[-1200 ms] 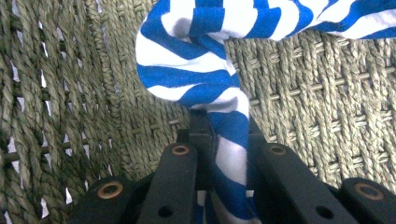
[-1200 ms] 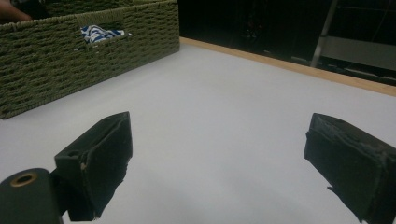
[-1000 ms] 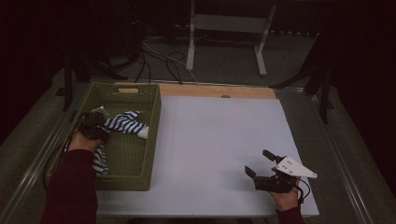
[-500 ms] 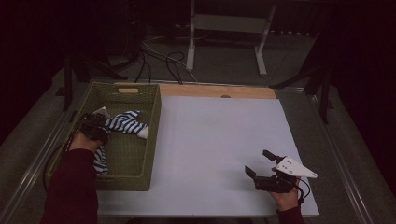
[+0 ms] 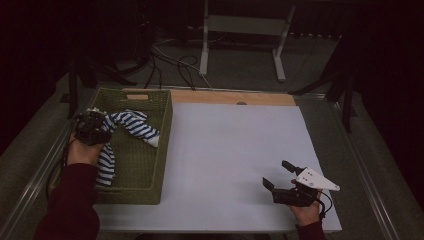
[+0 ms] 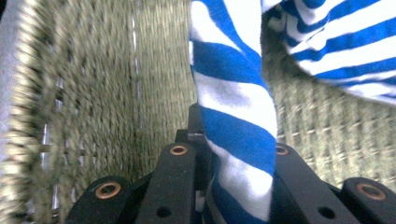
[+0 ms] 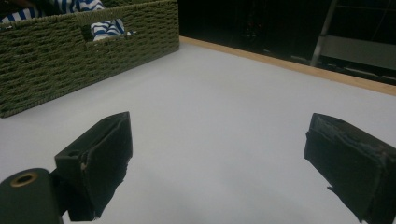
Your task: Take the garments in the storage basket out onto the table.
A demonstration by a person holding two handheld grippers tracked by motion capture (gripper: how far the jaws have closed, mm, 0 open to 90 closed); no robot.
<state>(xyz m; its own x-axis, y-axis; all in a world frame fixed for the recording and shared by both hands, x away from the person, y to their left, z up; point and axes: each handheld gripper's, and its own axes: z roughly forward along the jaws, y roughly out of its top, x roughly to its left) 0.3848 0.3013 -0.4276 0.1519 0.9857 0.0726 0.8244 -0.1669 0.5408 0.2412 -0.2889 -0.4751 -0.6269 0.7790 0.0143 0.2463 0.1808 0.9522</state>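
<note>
cloth: blue-white striped, bunched | left fingers: clamped on cloth | right fingers: wide apart, empty

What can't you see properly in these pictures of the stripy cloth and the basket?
- Striped cloth: in the left gripper view its top and right parts are cut off by the frame, so what garment it is stays unclear.
- Left tongs: in the high view the hand and body cover the tips.
- Basket: its weave blurs at the left of the left gripper view.
- Basket floor: hidden under cloth in the high view.
</note>
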